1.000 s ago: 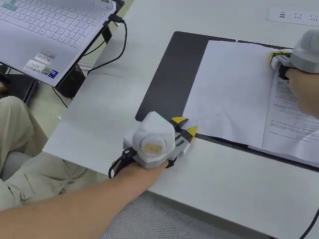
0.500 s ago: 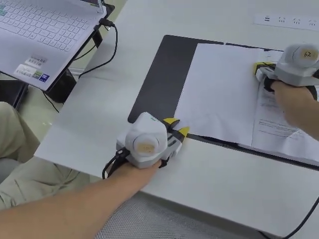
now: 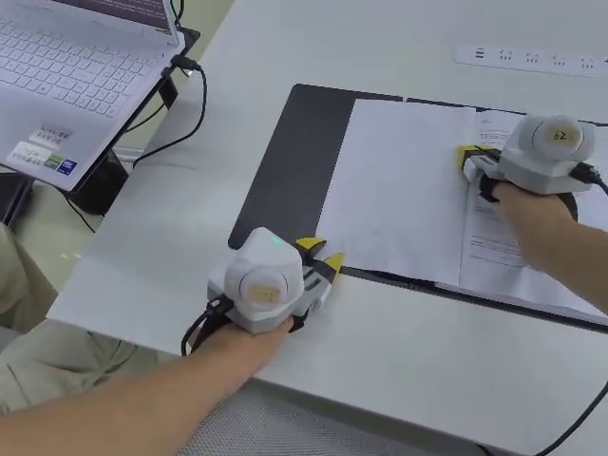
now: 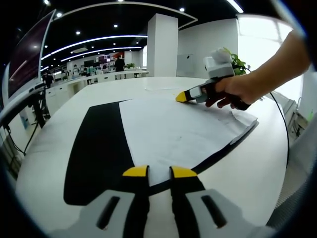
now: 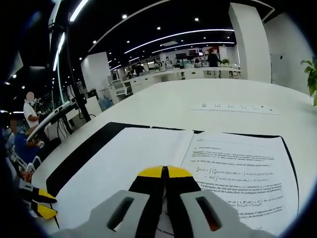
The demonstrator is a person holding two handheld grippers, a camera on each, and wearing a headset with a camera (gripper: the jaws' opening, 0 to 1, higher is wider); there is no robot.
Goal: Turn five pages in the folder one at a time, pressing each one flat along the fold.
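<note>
A black folder [image 3: 275, 180] lies open on the white table. A blank white page [image 3: 399, 190] is turned over onto its left half, and a printed page [image 3: 494, 242] shows on the right half. My left gripper [image 3: 321, 254] rests on the table at the near left corner of the blank page [image 4: 168, 129], its yellow tips a narrow gap apart with nothing between them [image 4: 159, 172]. My right gripper [image 3: 467, 157] is shut and presses down by the fold, near the far end of the pages. From the right gripper view the shut tips [image 5: 163, 171] sit over the fold, with the printed page [image 5: 247, 173] to their right.
A white laptop [image 3: 66, 85] stands at the far left with a black cable [image 3: 190, 114] running from it. A white power strip [image 3: 532, 59] lies beyond the folder. The table's near edge runs just behind my left hand. A person [image 5: 29, 111] stands in the background.
My right gripper has slid a little along the fold toward me. The left gripper has stayed at the page's near corner. The head camera has shifted.
</note>
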